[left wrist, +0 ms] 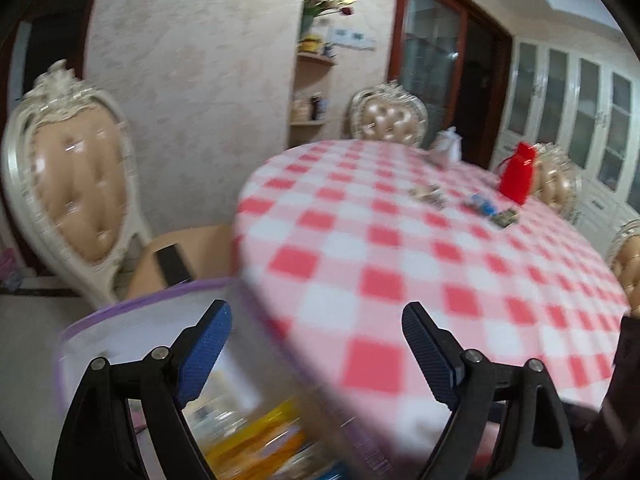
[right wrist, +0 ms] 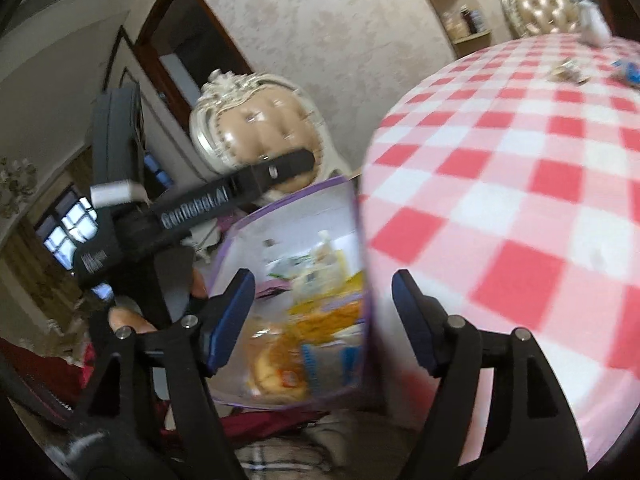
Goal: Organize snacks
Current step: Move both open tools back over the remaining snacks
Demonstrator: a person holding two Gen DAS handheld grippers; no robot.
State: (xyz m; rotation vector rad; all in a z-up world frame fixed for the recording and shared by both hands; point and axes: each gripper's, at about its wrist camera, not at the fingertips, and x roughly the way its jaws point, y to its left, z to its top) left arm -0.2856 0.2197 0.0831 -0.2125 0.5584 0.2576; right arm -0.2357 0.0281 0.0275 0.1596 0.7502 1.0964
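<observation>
We see both tongs standing wide with nothing pinched. The left gripper [left wrist: 316, 350] hangs over the edge of the checked table [left wrist: 420, 240], and the snack bag [left wrist: 132, 336] sits beside that edge, under its left finger. The right gripper [right wrist: 324, 320] frames the same bag [right wrist: 304, 280] against the table [right wrist: 500, 168] edge. A few small packets [left wrist: 428, 196] lie far across the table

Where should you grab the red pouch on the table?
Pinch the small red fabric pouch by its gathered neck, coming from above. It stands upright on the pink checked tablecloth, narrowing at the tied top, so the fingers can close around that slimmer part.
</observation>
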